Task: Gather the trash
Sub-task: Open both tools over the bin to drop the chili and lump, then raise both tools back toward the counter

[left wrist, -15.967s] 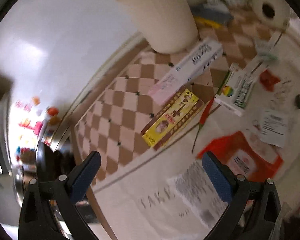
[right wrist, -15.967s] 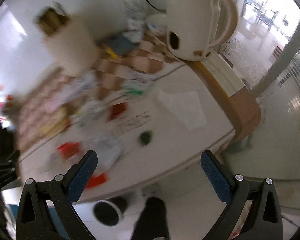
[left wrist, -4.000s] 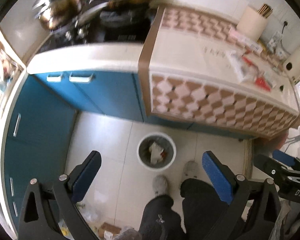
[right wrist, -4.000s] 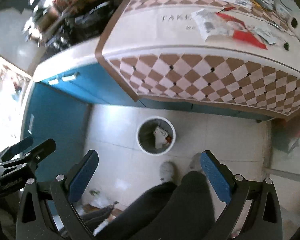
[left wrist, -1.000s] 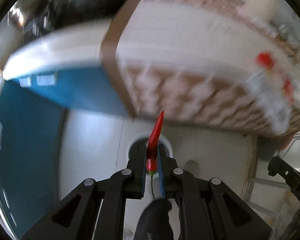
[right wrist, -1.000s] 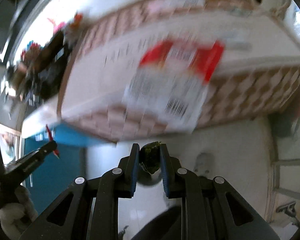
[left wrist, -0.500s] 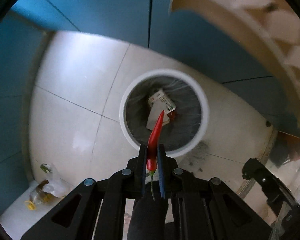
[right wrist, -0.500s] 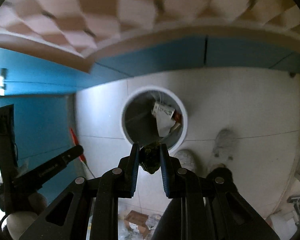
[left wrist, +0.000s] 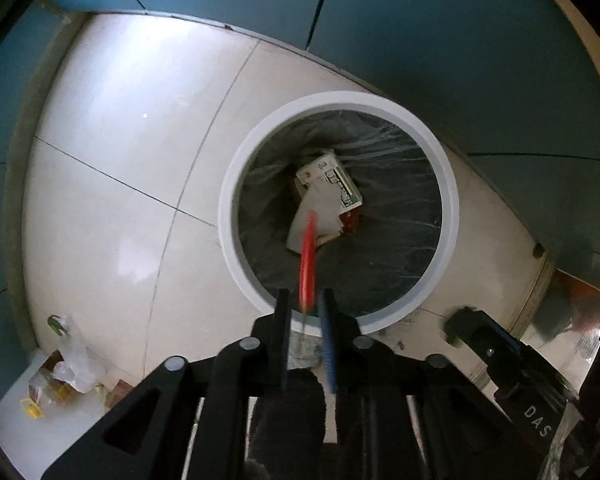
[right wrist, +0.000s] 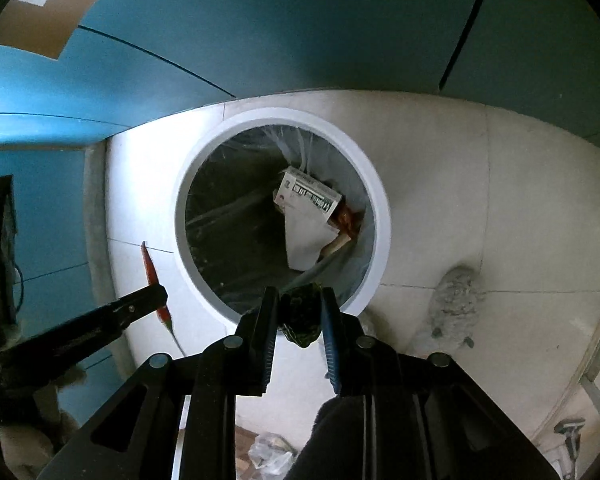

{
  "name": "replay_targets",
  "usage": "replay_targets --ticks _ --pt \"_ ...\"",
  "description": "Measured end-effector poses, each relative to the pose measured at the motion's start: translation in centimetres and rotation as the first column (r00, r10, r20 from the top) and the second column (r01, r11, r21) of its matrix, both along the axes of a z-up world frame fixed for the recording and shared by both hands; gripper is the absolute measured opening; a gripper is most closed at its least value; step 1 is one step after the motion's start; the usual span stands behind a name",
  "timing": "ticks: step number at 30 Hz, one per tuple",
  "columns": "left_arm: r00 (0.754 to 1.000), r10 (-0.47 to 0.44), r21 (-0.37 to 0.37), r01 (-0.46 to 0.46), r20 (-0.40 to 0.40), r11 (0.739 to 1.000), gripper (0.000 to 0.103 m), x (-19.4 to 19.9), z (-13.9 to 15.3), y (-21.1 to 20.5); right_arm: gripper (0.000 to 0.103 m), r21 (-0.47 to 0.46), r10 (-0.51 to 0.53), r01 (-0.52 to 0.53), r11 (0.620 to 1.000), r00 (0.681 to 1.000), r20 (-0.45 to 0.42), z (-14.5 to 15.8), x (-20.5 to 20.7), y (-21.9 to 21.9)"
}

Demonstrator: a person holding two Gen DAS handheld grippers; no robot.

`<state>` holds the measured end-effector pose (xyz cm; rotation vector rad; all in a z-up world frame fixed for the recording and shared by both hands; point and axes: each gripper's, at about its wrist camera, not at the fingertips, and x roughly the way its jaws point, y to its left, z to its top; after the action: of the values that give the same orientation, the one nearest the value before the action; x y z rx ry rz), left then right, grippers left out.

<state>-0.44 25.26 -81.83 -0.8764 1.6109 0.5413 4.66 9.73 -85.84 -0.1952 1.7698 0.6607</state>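
Observation:
A round white-rimmed trash bin [left wrist: 236, 184] with a clear liner stands on the floor; it also shows in the right wrist view [right wrist: 380, 208]. A white carton [left wrist: 332, 180] and papers lie inside. My left gripper [left wrist: 305, 311] hangs over the bin's near rim, its jaws slightly parted, with a blurred red chili pepper [left wrist: 308, 256] between them. The chili [right wrist: 150, 268] and left gripper [right wrist: 156, 300] show in the right wrist view. My right gripper [right wrist: 298, 312] is shut on a dark green crumpled scrap [right wrist: 300, 314] above the bin's near rim.
Blue cabinet fronts [left wrist: 420, 20] curve behind the bin. White floor tiles [left wrist: 140, 140] surround it. A plastic bag with small litter [left wrist: 64, 364] lies on the floor at the left. A grey slipper [right wrist: 456, 300] stands right of the bin.
Both grippers have come down closer over the bin. The left jaws have parted a little and the chili is blurred, slipping forward toward the bin.

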Motion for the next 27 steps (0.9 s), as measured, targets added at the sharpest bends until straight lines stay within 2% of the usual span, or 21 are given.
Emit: replay_targets --ticks 1,2,3,4,5,6,7,8,9,11,12,18,21,23,27 --pt "1.000 -0.003 0.009 0.003 0.005 1.000 0.040 0.0 0.6 0.0 0.032 0.004 0.001 -0.001 1.000 1.000 -0.015 -0.3 0.0 0.0" --pt "1.000 -0.004 0.028 0.004 0.009 1.000 0.052 -0.1 1.2 0.0 0.042 0.006 -0.001 0.001 1.000 1.000 -0.021 -0.3 0.0 0.0" --pt "1.000 -0.007 0.054 0.006 0.016 0.999 0.073 -0.2 2.2 0.1 0.046 0.007 -0.003 0.003 1.000 1.000 -0.019 -0.1 -0.1 0.0" --pt "1.000 -0.010 0.078 0.009 0.020 0.997 0.079 -0.2 2.9 0.1 0.051 0.013 -0.002 0.003 1.000 1.000 -0.016 0.4 0.0 0.0" --pt "1.000 -0.012 0.096 0.010 0.023 0.995 0.079 -0.3 3.6 0.2 0.055 0.017 0.002 -0.002 1.000 1.000 -0.011 1.0 0.0 0.0" --pt "1.000 -0.013 0.110 0.010 0.025 0.994 0.084 -0.5 4.3 0.4 0.058 0.016 0.007 -0.007 1.000 1.000 -0.005 1.4 -0.1 0.1" --pt "1.000 -0.016 0.126 0.014 0.021 0.992 0.099 -0.7 5.4 0.4 0.063 0.011 0.017 -0.017 1.000 1.000 0.012 2.2 -0.2 0.2" --pt "1.000 -0.023 0.143 0.021 0.014 0.989 0.103 -0.9 6.1 0.3 0.071 0.009 0.024 -0.024 1.000 0.999 0.026 2.9 -0.2 0.3" --pt "0.999 -0.036 0.178 0.034 0.005 0.983 0.103 -1.1 7.3 0.2 0.077 0.003 0.037 -0.037 0.999 0.998 0.044 4.0 -0.2 0.4" --pt "0.999 -0.049 0.219 0.050 -0.006 0.975 0.103 -1.4 9.0 0.1 0.099 -0.019 0.057 -0.055 0.998 0.996 0.073 5.4 -0.4 0.5" --pt "0.999 -0.052 0.233 0.053 -0.012 0.971 0.103 -1.7 10.0 0.0 0.102 -0.027 0.064 -0.062 0.998 0.994 0.087 6.4 -0.5 0.5" --pt "0.996 -0.085 0.306 0.088 -0.022 0.948 0.103 -3.0 18.2 -0.7 0.103 -0.074 0.094 -0.083 0.994 0.983 0.155 12.9 -0.6 0.0" --pt "0.995 -0.103 0.332 0.103 -0.017 0.937 0.103 -3.3 22.0 -1.4 0.103 -0.090 0.113 -0.098 0.991 0.976 0.184 17.0 -0.7 -0.6" --pt "0.993 -0.121 0.354 0.117 -0.010 0.928 0.103 -3.7 25.5 -1.9 0.103 -0.096 0.120 -0.102 0.990 0.973 0.199 20.5 -0.7 -1.2" --pt "0.992 -0.126 0.355 0.111 0.018 0.928 0.103 -4.4 30.8 -2.8 0.103 -0.075 0.108 -0.095 0.993 0.973 0.205 26.7 -1.0 -2.4"
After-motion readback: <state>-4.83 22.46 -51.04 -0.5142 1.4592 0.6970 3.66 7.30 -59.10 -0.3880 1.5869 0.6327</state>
